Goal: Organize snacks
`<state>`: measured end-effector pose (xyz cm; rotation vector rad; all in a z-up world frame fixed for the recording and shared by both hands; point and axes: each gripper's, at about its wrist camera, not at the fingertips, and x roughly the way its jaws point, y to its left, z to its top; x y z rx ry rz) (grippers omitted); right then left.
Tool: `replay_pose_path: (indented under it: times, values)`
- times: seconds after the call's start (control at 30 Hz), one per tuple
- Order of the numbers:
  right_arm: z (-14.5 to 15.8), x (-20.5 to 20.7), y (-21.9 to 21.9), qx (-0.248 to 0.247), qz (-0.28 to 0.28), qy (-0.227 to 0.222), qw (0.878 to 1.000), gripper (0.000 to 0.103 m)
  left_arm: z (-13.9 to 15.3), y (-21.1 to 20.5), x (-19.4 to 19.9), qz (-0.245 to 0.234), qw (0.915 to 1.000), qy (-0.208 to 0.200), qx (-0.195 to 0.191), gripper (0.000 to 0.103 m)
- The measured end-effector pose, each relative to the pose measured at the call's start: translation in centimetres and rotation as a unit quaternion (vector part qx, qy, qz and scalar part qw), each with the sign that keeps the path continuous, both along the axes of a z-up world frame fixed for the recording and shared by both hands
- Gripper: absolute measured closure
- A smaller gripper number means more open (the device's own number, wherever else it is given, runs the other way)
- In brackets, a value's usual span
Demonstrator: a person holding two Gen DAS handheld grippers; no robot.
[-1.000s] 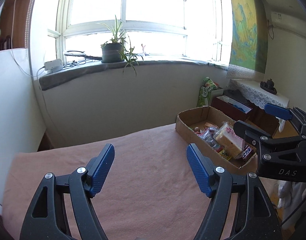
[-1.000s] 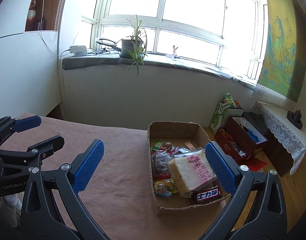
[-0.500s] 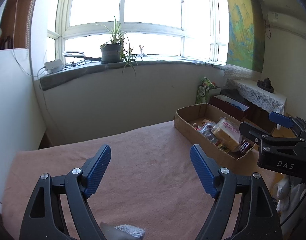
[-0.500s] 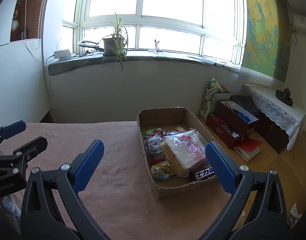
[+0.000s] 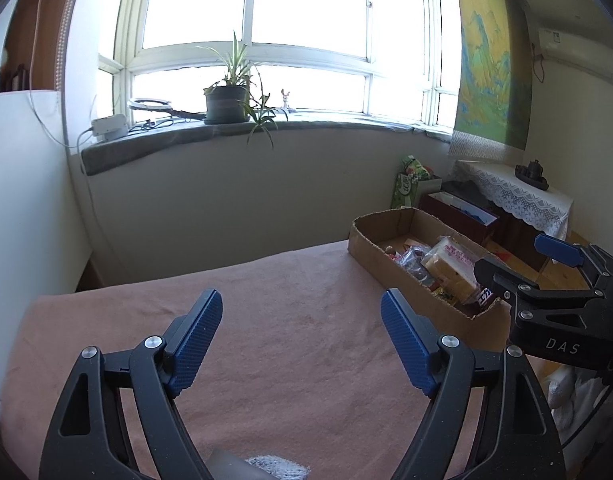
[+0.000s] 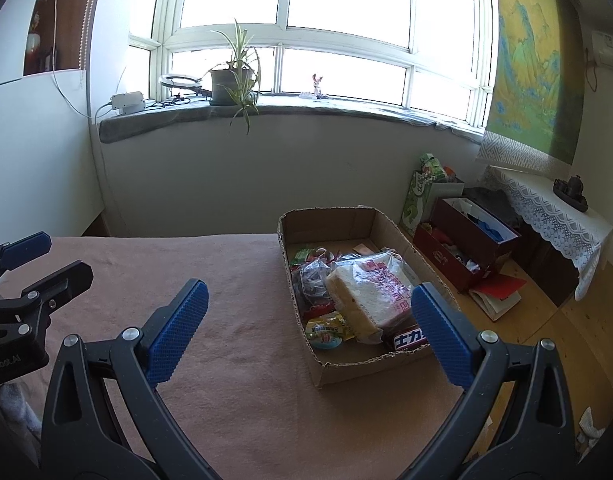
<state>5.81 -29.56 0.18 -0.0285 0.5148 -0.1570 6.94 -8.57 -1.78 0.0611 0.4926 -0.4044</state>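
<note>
Sunlit window and sill stand behind a table under a pink cloth (image 6: 242, 320), which reaches from the near edge to the wall.

Both tools hang above that cloth with nothing between their pads. The right gripper (image 6: 306, 330) is spread wide, its blue pads framing the near end of the box. The left gripper (image 5: 302, 340) is spread just as wide over bare cloth, well apart from the box and pointing toward the wall. Each shows at the edge of the other's view, so they sit side by side at about the same height.

Just ahead of the right gripper lies the cardboard box (image 6: 346, 370), open-topped, at the right side of the table. All the snacks I can see are inside it: a bread bag (image 6: 370, 292) lying across the middle, a dark bar (image 6: 406, 338) at the near wall, a small round cup (image 6: 324, 332) beside it, and darker and red-green packets behind. No snack shows on the cloth in either view.

So the snacks lie gathered in the box. That would suit a finished tidy-up with both tools drawn clear; it would equally suit a box waiting to be sorted out onto the cloth.
</note>
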Motion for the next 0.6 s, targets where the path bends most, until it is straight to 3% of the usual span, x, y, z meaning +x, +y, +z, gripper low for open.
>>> replay_pose_path:
  times: [0.6]
  values:
    - [-0.11,-0.14,0.34,-0.002,0.0,0.001,1.0,0.0,-0.14,0.23,-0.14,0.002,1.0,0.003,-0.006,0.021]
